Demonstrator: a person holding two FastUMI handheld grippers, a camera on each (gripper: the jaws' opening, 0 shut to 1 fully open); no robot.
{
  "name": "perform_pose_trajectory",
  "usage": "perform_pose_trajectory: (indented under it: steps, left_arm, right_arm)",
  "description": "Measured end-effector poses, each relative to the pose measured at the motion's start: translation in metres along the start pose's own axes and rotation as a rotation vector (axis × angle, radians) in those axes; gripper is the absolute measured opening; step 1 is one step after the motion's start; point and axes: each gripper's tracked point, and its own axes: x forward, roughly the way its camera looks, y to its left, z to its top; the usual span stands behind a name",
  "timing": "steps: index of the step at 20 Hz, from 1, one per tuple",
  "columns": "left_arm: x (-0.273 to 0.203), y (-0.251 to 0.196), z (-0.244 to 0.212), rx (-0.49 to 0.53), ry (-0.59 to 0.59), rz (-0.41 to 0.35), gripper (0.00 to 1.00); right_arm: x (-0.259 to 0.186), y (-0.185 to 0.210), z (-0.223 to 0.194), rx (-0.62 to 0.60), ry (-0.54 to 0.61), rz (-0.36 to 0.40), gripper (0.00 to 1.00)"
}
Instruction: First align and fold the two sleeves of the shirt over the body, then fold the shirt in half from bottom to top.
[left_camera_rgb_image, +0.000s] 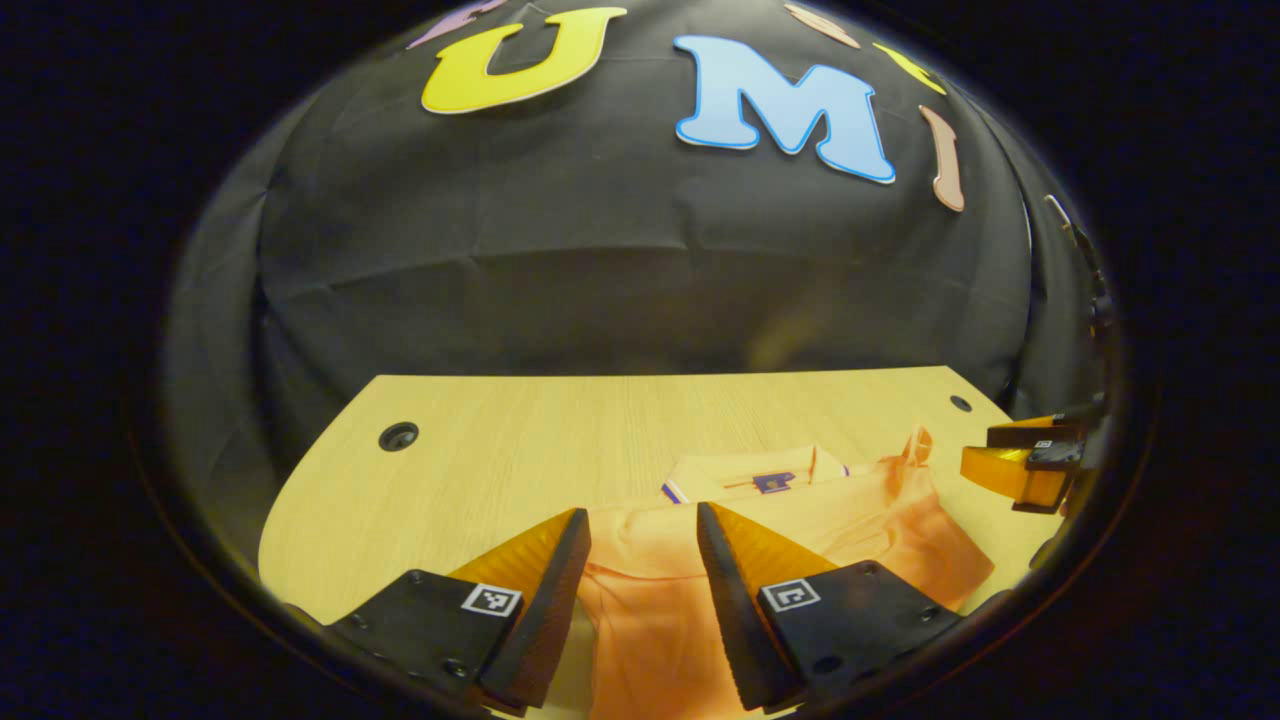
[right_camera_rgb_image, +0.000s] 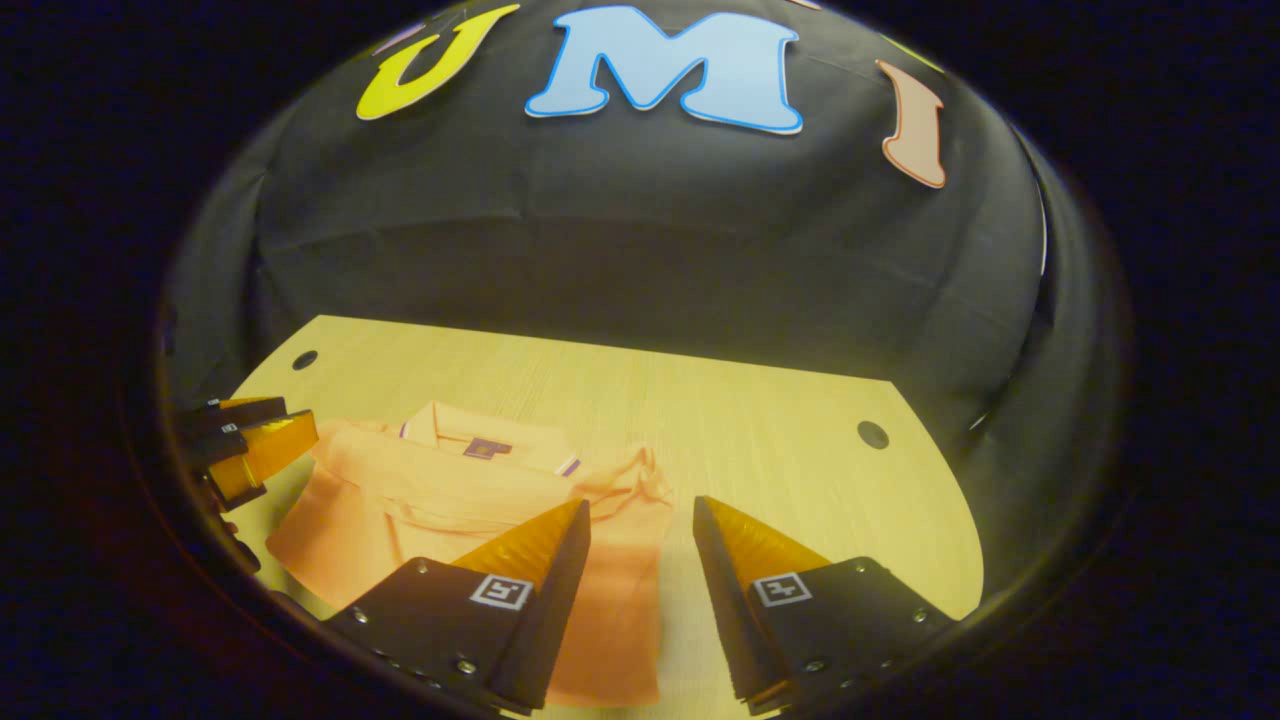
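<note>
An orange shirt (left_camera_rgb_image: 800, 540) lies folded on the wooden table (left_camera_rgb_image: 520, 450), its collar with a small purple tag (left_camera_rgb_image: 772, 483) at the far side. My left gripper (left_camera_rgb_image: 643, 525) hovers open over the shirt's left part, with nothing between its fingers. The right gripper shows at the right edge of the left gripper view (left_camera_rgb_image: 1030, 465). In the right gripper view the shirt (right_camera_rgb_image: 440, 500) lies to the left, and my right gripper (right_camera_rgb_image: 640, 515) stands open above its right edge, empty. The left gripper (right_camera_rgb_image: 250, 440) shows at the far left of that view.
The table (right_camera_rgb_image: 780, 440) has round cable holes near its far corners (left_camera_rgb_image: 398, 436) (right_camera_rgb_image: 872, 434). Bare wood stretches beyond and beside the shirt. The black cloth wall hangs close behind the table's far edge.
</note>
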Motion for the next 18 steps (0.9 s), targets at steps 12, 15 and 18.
perform_pose_trajectory:
  steps: [12,15,18]
  left_arm:
    - [-0.101,-0.017,0.058,0.002,-0.195,0.035,0.94]
    - [-0.126,-0.025,0.068,0.001,-0.247,0.04,0.94]
    - [-0.153,-0.036,0.074,-0.007,-0.304,0.04,0.94]
  right_arm:
    - [-0.1,-0.016,0.042,0.028,-0.192,0.016,0.96]
    - [-0.132,-0.018,0.051,0.03,-0.25,0.027,0.96]
    - [-0.161,-0.023,0.055,0.016,-0.3,0.038,0.96]
